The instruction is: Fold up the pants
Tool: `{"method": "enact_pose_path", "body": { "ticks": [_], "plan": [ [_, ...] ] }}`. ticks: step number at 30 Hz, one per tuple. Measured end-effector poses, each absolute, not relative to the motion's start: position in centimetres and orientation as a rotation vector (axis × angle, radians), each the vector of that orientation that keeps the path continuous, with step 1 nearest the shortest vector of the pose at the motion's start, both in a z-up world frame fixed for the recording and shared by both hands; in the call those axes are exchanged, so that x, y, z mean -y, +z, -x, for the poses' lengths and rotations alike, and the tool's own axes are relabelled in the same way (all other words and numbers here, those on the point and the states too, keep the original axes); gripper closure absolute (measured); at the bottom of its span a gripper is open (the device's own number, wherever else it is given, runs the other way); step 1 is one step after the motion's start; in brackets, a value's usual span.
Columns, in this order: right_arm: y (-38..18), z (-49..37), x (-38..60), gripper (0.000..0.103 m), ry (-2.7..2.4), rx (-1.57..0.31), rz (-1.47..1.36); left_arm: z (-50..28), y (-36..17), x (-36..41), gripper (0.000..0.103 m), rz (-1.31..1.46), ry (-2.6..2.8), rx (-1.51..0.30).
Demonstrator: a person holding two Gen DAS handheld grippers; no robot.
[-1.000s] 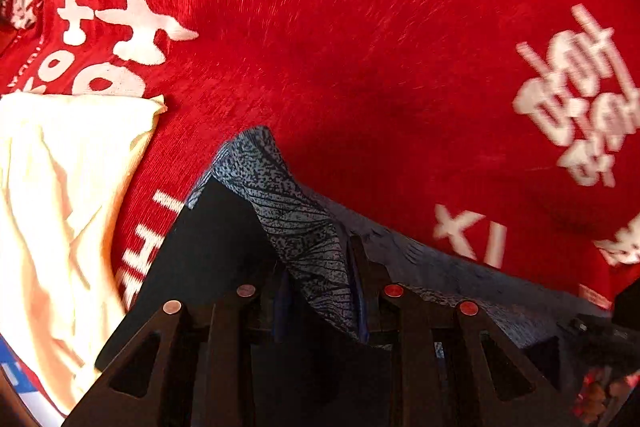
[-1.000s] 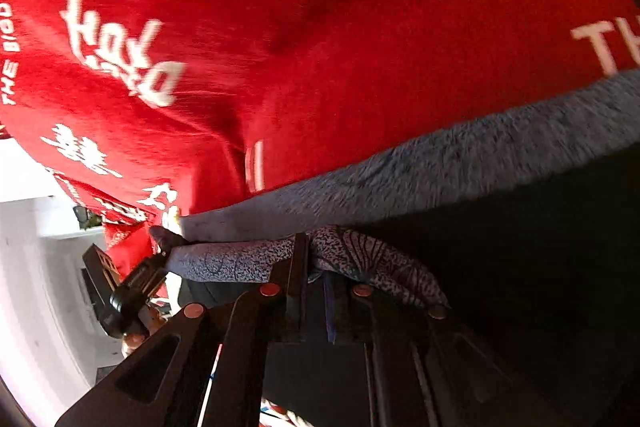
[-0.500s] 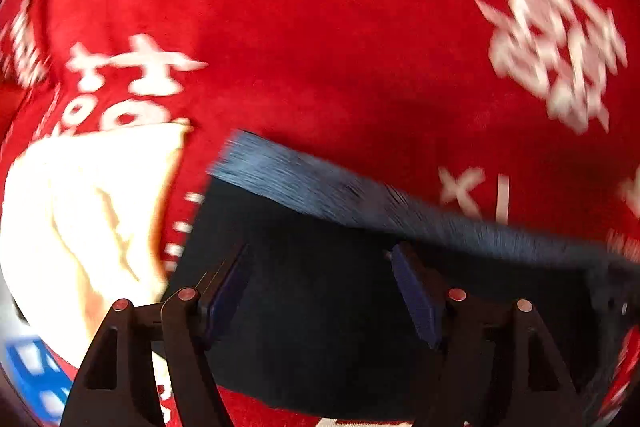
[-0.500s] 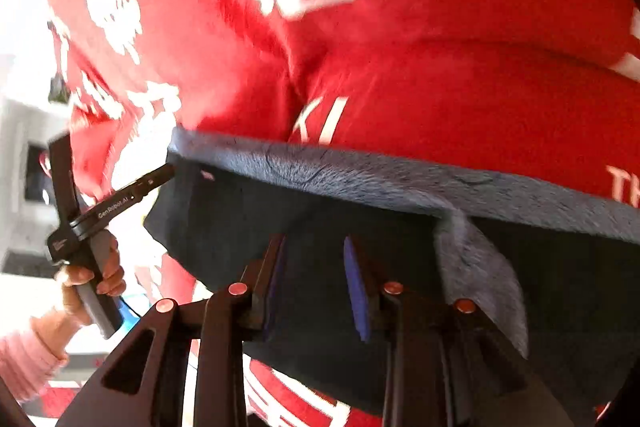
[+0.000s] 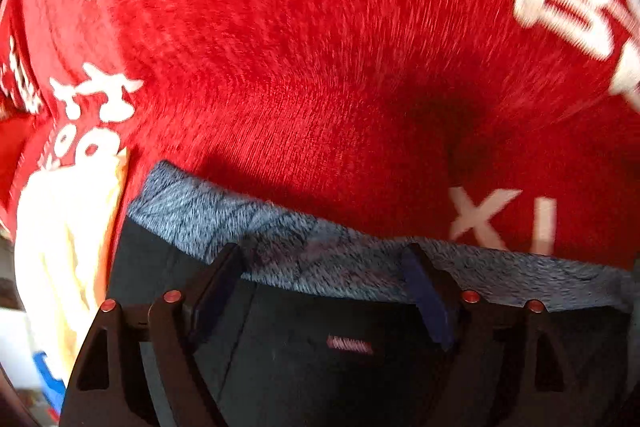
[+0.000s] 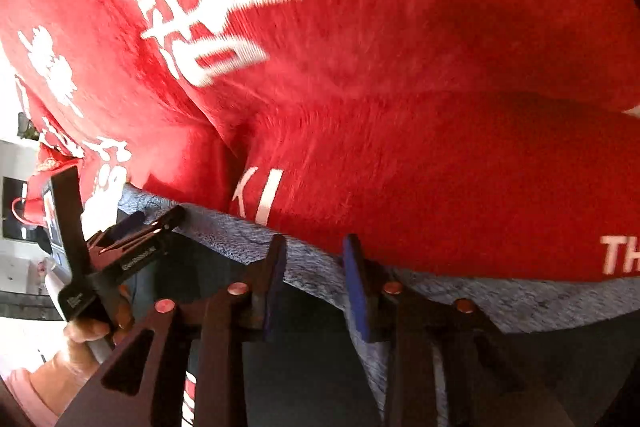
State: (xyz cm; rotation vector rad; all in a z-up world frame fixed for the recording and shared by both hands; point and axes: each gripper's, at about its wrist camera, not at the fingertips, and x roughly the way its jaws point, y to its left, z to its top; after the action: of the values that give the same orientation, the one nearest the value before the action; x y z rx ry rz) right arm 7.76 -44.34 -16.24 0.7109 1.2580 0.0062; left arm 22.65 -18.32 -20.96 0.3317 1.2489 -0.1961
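Dark pants [image 5: 160,267] with a grey heathered waistband [image 5: 192,211] lie flat on a red blanket [image 5: 320,67]. My left gripper [image 5: 324,259] hovers over the waistband, its jaws wide and still opening, with nothing pinched between them. In the right wrist view the waistband [image 6: 520,299] runs across under my right gripper [image 6: 314,247]. Its blue pads [image 6: 356,283] stand apart and are still opening, and they press on no cloth. The left gripper [image 6: 156,217] shows there at the pants' far end, held by a hand [image 6: 84,331].
The red blanket [image 6: 440,107] carries white print and is rumpled into soft folds. A cream cloth [image 5: 60,247] lies beside the left end of the pants. A pink sleeve [image 6: 24,395] and pale furniture sit at the left edge of the right wrist view.
Both grippers were shut on the bunched waistband and have let it go. Their jaws have spread, and the waistband now lies flat on the blanket. Both views shifted over the pants.
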Motion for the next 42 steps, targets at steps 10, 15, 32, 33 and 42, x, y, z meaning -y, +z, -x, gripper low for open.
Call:
{"method": "enact_pose_path", "body": {
  "ticks": [10,15,32,33,42],
  "plan": [
    [-14.0,-2.1,44.5,0.053,-0.004,-1.268,-0.678,-14.6,-18.6,18.3,0.021,-0.336,-0.284,-1.343],
    [-15.6,-5.8,42.4,0.054,0.048,-1.337,-0.437,-10.7,-20.8,21.0,0.021,-0.392,-0.358,-1.374],
    [-16.9,-6.2,44.6,0.056,-0.032,-1.387,-0.442,-9.5,-21.1,20.8,0.013,-0.36,-0.288,-1.377],
    [-16.0,-4.8,45.3,0.056,-0.034,-1.355,-0.494,-9.4,-20.8,20.8,0.013,-0.363,-0.298,-1.375],
    [-11.7,11.7,46.4,0.056,-0.226,-1.26,-0.731,-4.5,-18.4,21.7,0.013,-0.445,-0.446,-1.329]
  ]
}}
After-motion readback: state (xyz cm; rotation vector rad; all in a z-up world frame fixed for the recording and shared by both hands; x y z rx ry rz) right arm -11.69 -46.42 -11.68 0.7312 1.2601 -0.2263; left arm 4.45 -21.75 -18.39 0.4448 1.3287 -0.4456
